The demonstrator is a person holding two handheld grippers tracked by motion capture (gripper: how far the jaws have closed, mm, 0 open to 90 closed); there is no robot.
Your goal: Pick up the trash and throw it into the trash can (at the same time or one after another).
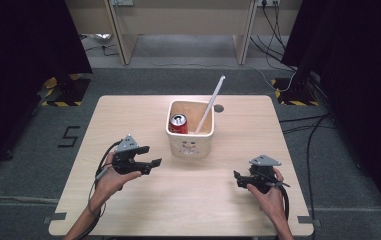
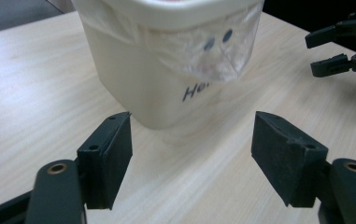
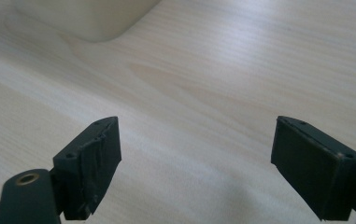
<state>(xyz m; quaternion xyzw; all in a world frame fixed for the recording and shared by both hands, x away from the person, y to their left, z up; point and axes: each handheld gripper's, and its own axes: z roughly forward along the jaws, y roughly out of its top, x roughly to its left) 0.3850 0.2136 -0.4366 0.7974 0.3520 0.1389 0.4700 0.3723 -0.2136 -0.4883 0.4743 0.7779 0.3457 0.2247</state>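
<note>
Cream plastic square bin (image 1: pixel 190 142) lined with a clear plastic bag, standing upright near the middle of the light wooden table (image 1: pixel 143 210), slightly toward its far edge. Inside, a red drink can (image 1: pixel 179 123) upright at the left wall and a long white stick (image 1: pixel 211 103) leaning from the bottom up over the far right corner. Seen close in the left gripper view as a cream wall (image 2: pixel 133 79) with the bag's fold (image 2: pixel 213 51) draped over the rim and dark lettering below it. Left gripper (image 1: pixel 150 156) held in the left hand (image 1: pixel 109 180) just left of the bin, pointing toward it, jaws spread wide with nothing between them and apart from the wall. Right gripper (image 1: pixel 237 179) held in the right hand (image 1: pixel 270 195) to the bin's right and nearer the person, pointing left, jaws likewise wide apart and empty over bare wood; bin corner (image 3: pixel 87 18) well ahead in the right gripper view. Beyond the table, grey floor (image 1: pixel 28 150), black cables (image 1: pixel 308 125) and wooden furniture legs (image 1: pixel 120 35).
</note>
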